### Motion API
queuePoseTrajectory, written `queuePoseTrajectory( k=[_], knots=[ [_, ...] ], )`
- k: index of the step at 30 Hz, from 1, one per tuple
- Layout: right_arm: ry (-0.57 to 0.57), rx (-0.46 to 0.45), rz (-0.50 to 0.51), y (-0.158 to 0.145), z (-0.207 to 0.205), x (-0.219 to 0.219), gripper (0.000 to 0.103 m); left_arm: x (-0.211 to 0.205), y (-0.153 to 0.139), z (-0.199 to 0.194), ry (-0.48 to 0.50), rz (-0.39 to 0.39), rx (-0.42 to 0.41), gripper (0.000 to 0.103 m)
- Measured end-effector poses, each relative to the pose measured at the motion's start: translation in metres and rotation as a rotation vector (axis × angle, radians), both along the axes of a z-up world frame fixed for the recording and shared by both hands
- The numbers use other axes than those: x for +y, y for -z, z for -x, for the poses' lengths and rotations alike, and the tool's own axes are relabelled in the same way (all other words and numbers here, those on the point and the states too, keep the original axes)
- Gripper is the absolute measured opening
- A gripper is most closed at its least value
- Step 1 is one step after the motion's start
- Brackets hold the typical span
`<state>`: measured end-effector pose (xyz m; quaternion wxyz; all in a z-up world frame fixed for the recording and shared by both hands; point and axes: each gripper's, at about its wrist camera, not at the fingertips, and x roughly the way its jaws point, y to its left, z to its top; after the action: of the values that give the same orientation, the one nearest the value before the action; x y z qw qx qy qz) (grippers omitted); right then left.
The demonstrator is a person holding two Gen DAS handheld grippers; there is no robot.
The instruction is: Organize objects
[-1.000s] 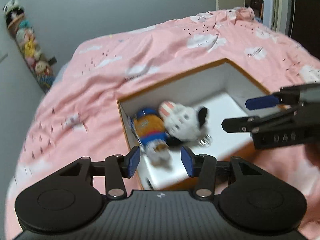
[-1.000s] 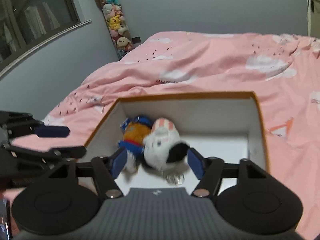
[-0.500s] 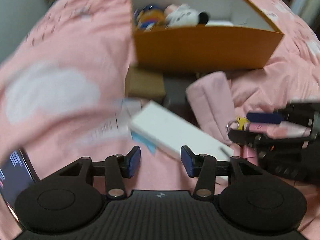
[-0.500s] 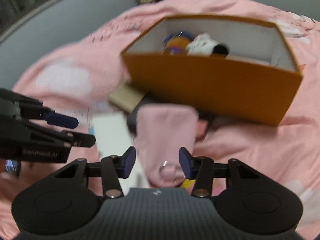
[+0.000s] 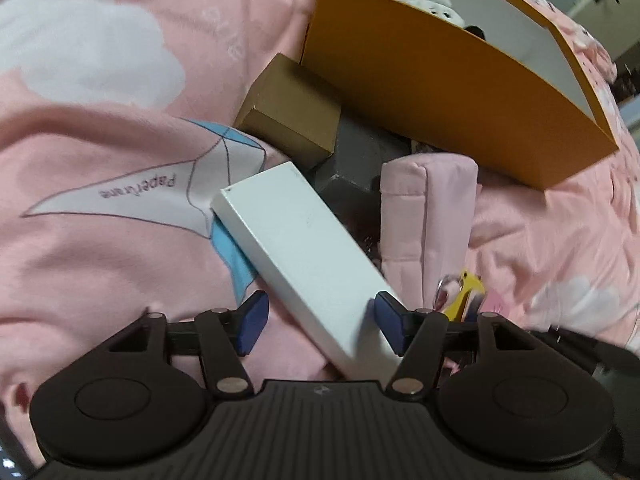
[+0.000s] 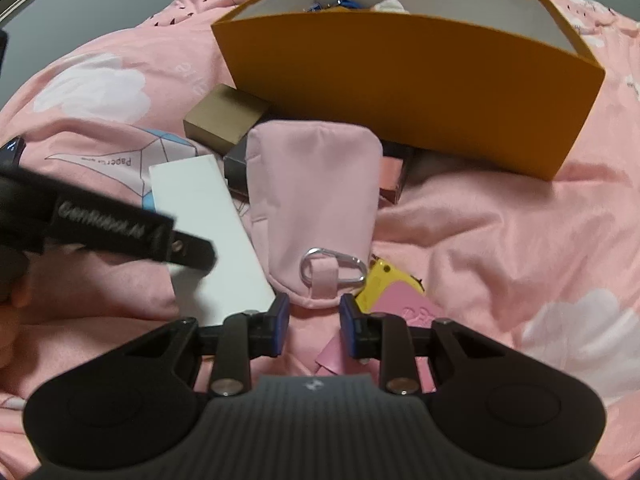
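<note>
left fingers [image 5: 316,330]: just opened wider, straddling near end of white box [image 5: 300,256], pads clear.
right fingers [image 6: 312,322]: just narrowed, empty, at pink pouch [image 6: 314,196] loop end.
step: picking both, my read.
next: close, lift into orange box [image 6: 400,64].
room: bed [image 6: 500,240] clear right of orange box; clutter crowds its front wall.

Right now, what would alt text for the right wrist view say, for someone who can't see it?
A right hand-held gripper closes around the bottom end of a pink pouch lying on a pink bedspread. An orange box stands behind, a long white box lies left, under the left hand-held gripper.
</note>
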<state>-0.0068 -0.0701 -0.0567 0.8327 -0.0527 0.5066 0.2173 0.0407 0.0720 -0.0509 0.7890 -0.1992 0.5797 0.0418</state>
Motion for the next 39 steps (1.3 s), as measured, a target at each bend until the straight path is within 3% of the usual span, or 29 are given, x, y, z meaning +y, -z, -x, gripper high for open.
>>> queuePoseTrajectory(
  k=[4,9,14,23,27,31,39],
  knots=[
    [0.002,0.008,0.012,0.004,-0.003,0.001,0.029,-0.006,-0.003,-0.001,-0.007,-0.024,-0.016,0.062],
    [-0.017,0.014,0.022,0.005,-0.003,0.005,0.029,-0.003,-0.013,0.006,-0.031,-0.038,-0.066,0.044],
    [-0.053,0.004,0.03,0.002,-0.003,0.011,0.029,-0.002,-0.026,0.013,-0.026,-0.047,-0.12,0.037],
    [-0.118,-0.005,0.01,-0.008,-0.013,0.027,0.028,-0.002,-0.063,0.02,0.01,-0.164,-0.224,0.027],
    [-0.134,-0.011,0.002,-0.007,-0.021,0.041,0.027,0.0,-0.048,0.01,0.007,-0.159,-0.183,0.026],
    [-0.145,0.014,0.0,0.003,-0.024,0.048,0.021,0.011,-0.032,0.006,-0.016,-0.093,-0.107,0.027],
    [-0.151,0.007,0.007,0.006,-0.021,0.05,0.021,0.019,-0.023,0.002,-0.022,-0.043,-0.075,0.034]
  ],
)
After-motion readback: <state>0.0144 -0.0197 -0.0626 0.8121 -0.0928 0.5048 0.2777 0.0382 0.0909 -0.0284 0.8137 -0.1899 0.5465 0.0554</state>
